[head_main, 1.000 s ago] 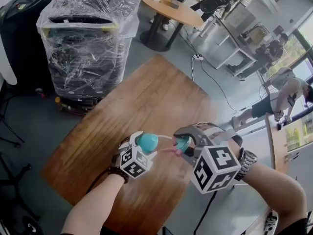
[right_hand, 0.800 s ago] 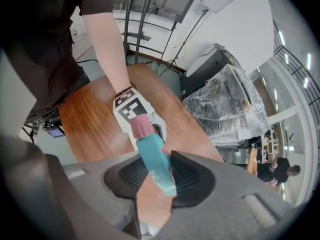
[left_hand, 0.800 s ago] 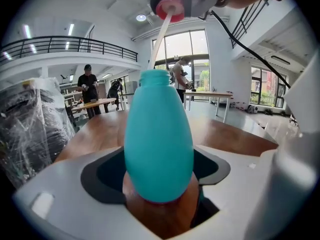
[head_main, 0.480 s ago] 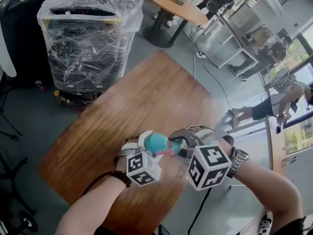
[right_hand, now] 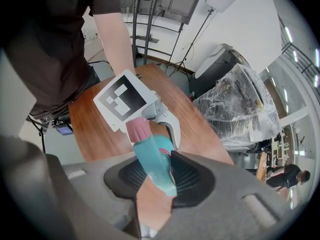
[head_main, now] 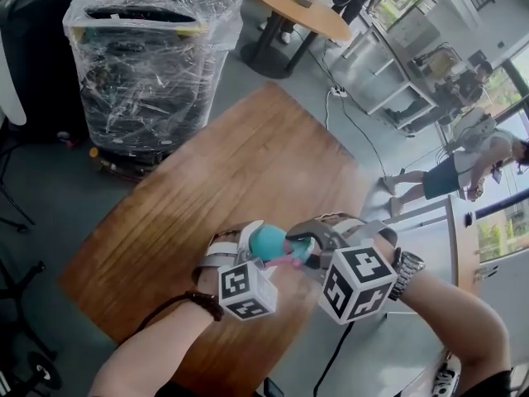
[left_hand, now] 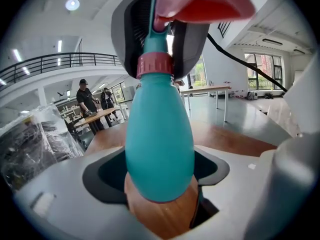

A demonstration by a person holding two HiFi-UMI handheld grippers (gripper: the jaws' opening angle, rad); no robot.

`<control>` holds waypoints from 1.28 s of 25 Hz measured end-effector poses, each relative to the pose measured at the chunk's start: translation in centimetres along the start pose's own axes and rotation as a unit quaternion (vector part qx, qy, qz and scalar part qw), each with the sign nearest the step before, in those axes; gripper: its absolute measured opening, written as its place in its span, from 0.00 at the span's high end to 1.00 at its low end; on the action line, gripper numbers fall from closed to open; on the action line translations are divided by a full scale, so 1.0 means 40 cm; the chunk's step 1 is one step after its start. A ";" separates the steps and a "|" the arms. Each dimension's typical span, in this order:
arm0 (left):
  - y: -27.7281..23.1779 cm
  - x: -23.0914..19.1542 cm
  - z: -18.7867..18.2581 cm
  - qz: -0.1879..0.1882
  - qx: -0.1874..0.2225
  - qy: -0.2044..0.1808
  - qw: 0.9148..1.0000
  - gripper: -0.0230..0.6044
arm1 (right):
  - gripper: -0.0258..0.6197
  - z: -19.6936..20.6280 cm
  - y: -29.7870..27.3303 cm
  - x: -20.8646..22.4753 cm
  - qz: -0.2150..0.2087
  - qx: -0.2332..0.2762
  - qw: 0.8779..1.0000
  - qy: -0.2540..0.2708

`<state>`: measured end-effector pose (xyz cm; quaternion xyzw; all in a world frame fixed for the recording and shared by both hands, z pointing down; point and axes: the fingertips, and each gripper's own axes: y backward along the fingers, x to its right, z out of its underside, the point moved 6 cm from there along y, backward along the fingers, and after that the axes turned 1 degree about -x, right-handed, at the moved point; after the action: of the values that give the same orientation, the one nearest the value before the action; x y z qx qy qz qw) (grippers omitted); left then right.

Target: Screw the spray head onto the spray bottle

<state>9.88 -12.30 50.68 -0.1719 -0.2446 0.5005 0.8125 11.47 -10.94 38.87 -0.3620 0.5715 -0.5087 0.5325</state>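
Evidently the left gripper (left_hand: pixel 160 184) is clasping the spray bottle (left_hand: pixel 159 144) round its widest belly. The rounded base is sitting deep between the jaws, and the neck is pointing away from them, out past the tips. Just beyond that neck the right gripper (right_hand: pixel 157 179) is pinching the teal spray head (right_hand: pixel 152 161) by its body. The pink collar (right_hand: pixel 137 130) is hanging out ahead of its jaws and meeting the bottle's mouth. Both things are being held in the air, with the wooden table (head_main: pixel 231 172) lying below the two grippers and clear of them.

The bottle is looking like thin, smooth plastic, so it is likely handling light. It may be apt to dent or slip out under a hard squeeze, since its sides are tapering away from the pads. Holding it at the belly, as now, is giving the pads the most surface. The head is seeming stiffer, and its body is the place to grip rather than the thin pink trigger (left_hand: pixel 205 4), which could flex. Whether the collar is already biting on the thread I cannot tell, as it is covering the joint.
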 end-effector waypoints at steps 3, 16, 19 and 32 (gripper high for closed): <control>0.014 0.001 -0.012 -0.010 -0.003 -0.008 1.000 0.33 | 0.77 -0.003 0.010 -0.004 -0.007 0.007 1.000 -0.005; 0.028 -0.011 -0.017 -0.051 -0.014 0.005 0.999 0.36 | 0.77 0.026 0.017 0.051 -0.029 0.043 0.912 -0.407; 0.020 -0.011 -0.015 -0.060 -0.028 -0.006 0.998 0.36 | 0.77 0.062 0.008 0.055 -0.054 0.053 0.792 -0.606; 0.019 -0.007 -0.027 -0.037 -0.023 0.009 0.999 0.36 | 0.44 0.056 0.061 0.030 -0.035 0.100 0.801 -0.590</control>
<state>9.82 -12.24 49.33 -0.1856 -0.2546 0.4628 0.8286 13.77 -11.99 36.40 -0.5566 0.0801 -0.2696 0.7818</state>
